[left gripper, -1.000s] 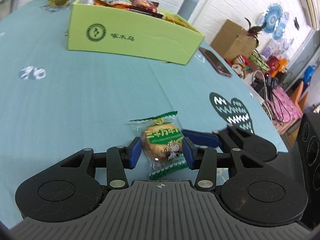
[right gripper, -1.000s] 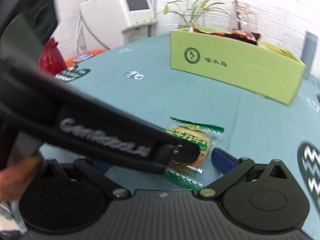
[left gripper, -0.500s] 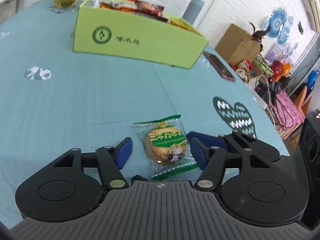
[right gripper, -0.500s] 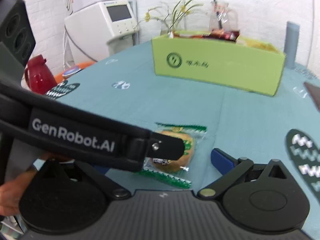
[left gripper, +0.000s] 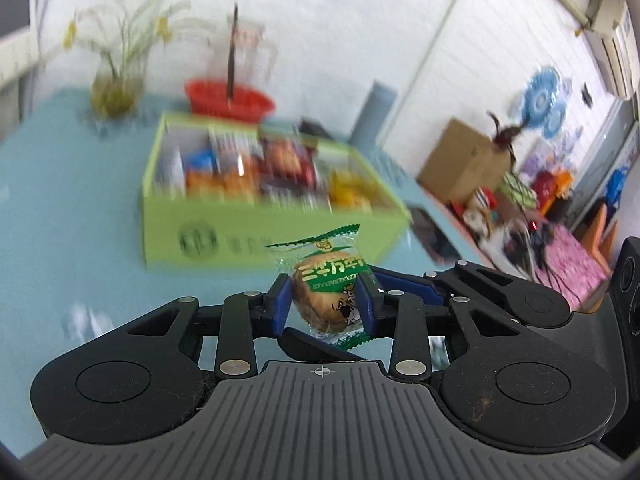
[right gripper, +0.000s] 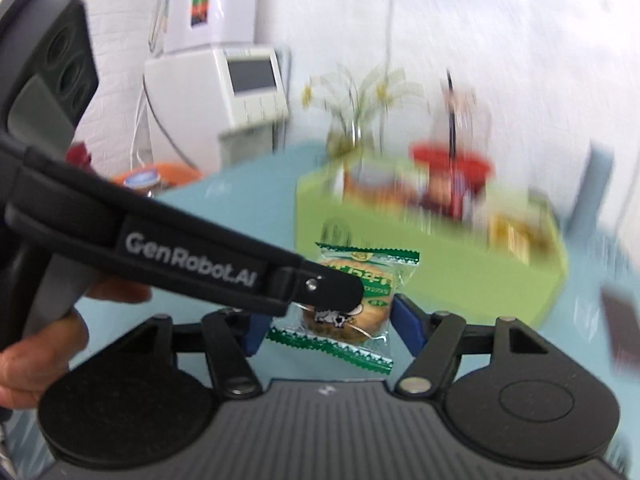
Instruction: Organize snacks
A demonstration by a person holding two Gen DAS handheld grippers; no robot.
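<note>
White brick wall (left gripper: 328, 12) — teal tablecloth (left gripper: 60, 208), cardboard box (left gripper: 464, 160)

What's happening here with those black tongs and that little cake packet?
A person is tidying snacks with a handheld gripper in each hand. The left gripper has just closed on a small clear-and-green wrapped round cake and holds it above the teal tablecloth. The right gripper has also been closing around the same packet, but its blue pads don't appear to press on it. Beyond stands the open lime-green cardboard box, already holding snack packets.

Snack packet (left gripper: 326, 288) — clear wrap, green serrated ends, round golden cake inside — tilted, lifted off the teal worktop (left gripper: 60, 208). Green snack box (left gripper: 256, 248) behind, open-topped, packed with snacks.
</note>
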